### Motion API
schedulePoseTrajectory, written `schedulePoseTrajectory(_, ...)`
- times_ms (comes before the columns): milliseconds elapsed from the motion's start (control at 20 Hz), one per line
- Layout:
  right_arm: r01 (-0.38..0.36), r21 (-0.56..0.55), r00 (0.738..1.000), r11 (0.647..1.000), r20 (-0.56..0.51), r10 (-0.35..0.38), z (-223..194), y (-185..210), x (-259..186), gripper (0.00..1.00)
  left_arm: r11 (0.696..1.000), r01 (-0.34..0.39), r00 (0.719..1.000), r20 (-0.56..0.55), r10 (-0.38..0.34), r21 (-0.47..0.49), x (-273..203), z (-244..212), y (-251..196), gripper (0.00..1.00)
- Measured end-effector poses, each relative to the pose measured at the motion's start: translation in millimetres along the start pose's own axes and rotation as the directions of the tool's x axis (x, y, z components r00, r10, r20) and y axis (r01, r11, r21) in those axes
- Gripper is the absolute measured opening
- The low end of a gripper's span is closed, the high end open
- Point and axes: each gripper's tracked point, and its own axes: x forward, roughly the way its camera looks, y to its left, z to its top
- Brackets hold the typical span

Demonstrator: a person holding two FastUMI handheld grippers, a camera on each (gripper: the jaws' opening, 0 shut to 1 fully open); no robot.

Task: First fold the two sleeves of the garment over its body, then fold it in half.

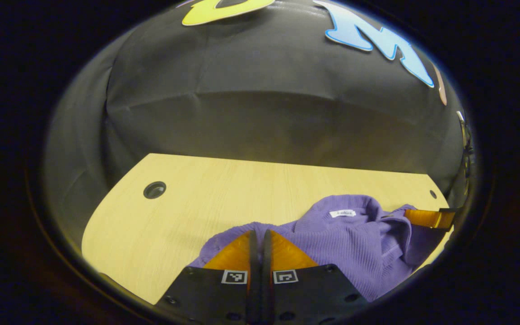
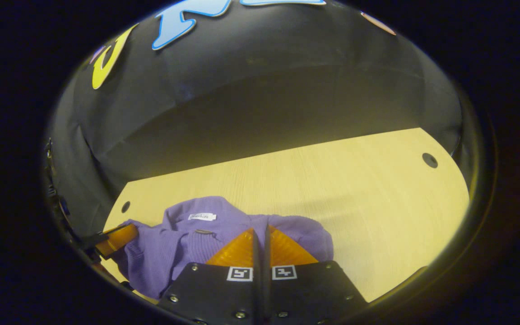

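A purple knit garment [image 1: 355,246] lies bunched on the light wooden table [image 1: 188,212], its collar with a white label [image 1: 342,213] turned up. My left gripper [image 1: 260,232] is shut, its tips pinched into the garment's left edge. In the right gripper view the same garment [image 2: 183,243] spreads left of my right gripper [image 2: 260,229], which is shut with its tips in the cloth's right edge. Each view also catches the other gripper at the garment's far side: the right gripper [image 1: 427,218] and the left gripper [image 2: 115,239]. The sleeves are hidden in the folds.
The table has a round cable hole [image 1: 154,190] at its far left and another cable hole [image 2: 429,160] at its far right. A black cloth wall [image 1: 260,113] stands close behind the table's far edge. Bare wood stretches beyond the garment.
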Motion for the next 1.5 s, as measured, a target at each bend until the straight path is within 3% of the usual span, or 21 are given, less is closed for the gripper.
schedulePoseTrajectory(350, -0.015, -0.030, 1.000, 0.999, -0.019, 0.014, -15.8, -0.4, 14.5, 0.02, 0.999, -0.027, 0.999, -0.039, 0.026, -0.023, 14.7, -21.1, 1.1, 0.06)
schedulePoseTrajectory(650, -0.023, 0.090, 0.999, 0.996, -0.027, 0.026, -18.3, -3.5, 10.4, 0.04, 0.999, -0.034, 0.998, -0.048, 0.033, -0.026, 14.4, -25.5, 2.2, 0.08)
schedulePoseTrajectory(750, -0.058, 0.125, 0.998, 0.990, -0.023, 0.061, -15.4, 2.4, 10.9, 0.24, 0.999, -0.033, 0.998, -0.049, 0.033, -0.003, 14.0, -25.9, 1.5, 0.20)
schedulePoseTrajectory(850, -0.077, 0.124, 0.997, 0.989, -0.007, 0.078, -11.1, 10.0, 7.6, 0.38, 0.999, -0.041, 0.998, -0.044, 0.042, 0.020, 11.3, -22.6, 1.3, 0.28)
schedulePoseTrajectory(900, -0.065, 0.103, 0.998, 0.993, -0.001, 0.066, -9.2, 9.8, 4.1, 0.55, 0.999, -0.036, 0.999, -0.038, 0.037, 0.017, 8.2, -19.7, -0.8, 0.33)
schedulePoseTrajectory(950, -0.053, 0.077, 0.999, 0.996, 0.004, 0.053, -8.8, 10.3, 0.9, 0.60, 0.999, -0.036, 0.999, -0.029, 0.036, 0.011, 4.4, -16.1, -2.5, 0.39)
schedulePoseTrajectory(1000, -0.045, 0.054, 0.999, 0.998, 0.006, 0.044, -8.1, 10.7, -3.3, 0.60, 0.999, -0.038, 0.999, -0.020, 0.038, 0.005, 0.8, -12.8, -1.4, 0.48)
schedulePoseTrajectory(1050, -0.039, 0.037, 0.999, 0.999, 0.009, 0.039, -6.8, 11.7, -7.0, 0.61, 1.000, -0.028, 1.000, -0.014, 0.028, -0.004, -2.9, -10.3, -2.0, 0.48)
schedulePoseTrajectory(1150, -0.037, 0.018, 0.999, 0.999, 0.022, 0.036, -2.8, 14.7, -14.7, 0.62, 1.000, -0.021, 1.000, -0.002, 0.021, -0.002, -9.6, -3.9, -3.6, 0.66)
schedulePoseTrajectory(1250, -0.029, 0.012, 0.999, 1.000, 0.034, 0.029, 0.9, 14.9, -19.6, 0.69, 1.000, -0.021, 1.000, 0.017, 0.021, 0.011, -15.9, 4.5, -1.6, 0.64)
schedulePoseTrajectory(1300, -0.027, 0.010, 0.999, 1.000, 0.042, 0.026, 3.2, 15.4, -22.9, 0.69, 1.000, -0.019, 1.000, 0.023, 0.019, 0.013, -19.8, 7.1, -2.1, 0.64)
schedulePoseTrajectory(1350, -0.024, 0.006, 0.998, 1.000, 0.050, 0.023, 5.3, 15.6, -26.4, 0.62, 1.000, -0.017, 1.000, 0.027, 0.017, 0.013, -22.0, 9.3, -2.7, 0.64)
schedulePoseTrajectory(1400, -0.022, -0.001, 0.998, 1.000, 0.057, 0.022, 6.9, 15.8, -29.1, 0.70, 1.000, -0.015, 0.999, 0.032, 0.014, 0.013, -24.6, 10.4, -2.7, 0.64)
schedulePoseTrajectory(1500, -0.016, -0.020, 0.998, 1.000, 0.068, 0.017, 7.7, 16.6, -35.1, 0.70, 1.000, -0.012, 0.999, 0.042, 0.012, 0.013, -30.0, 13.0, -3.2, 0.64)
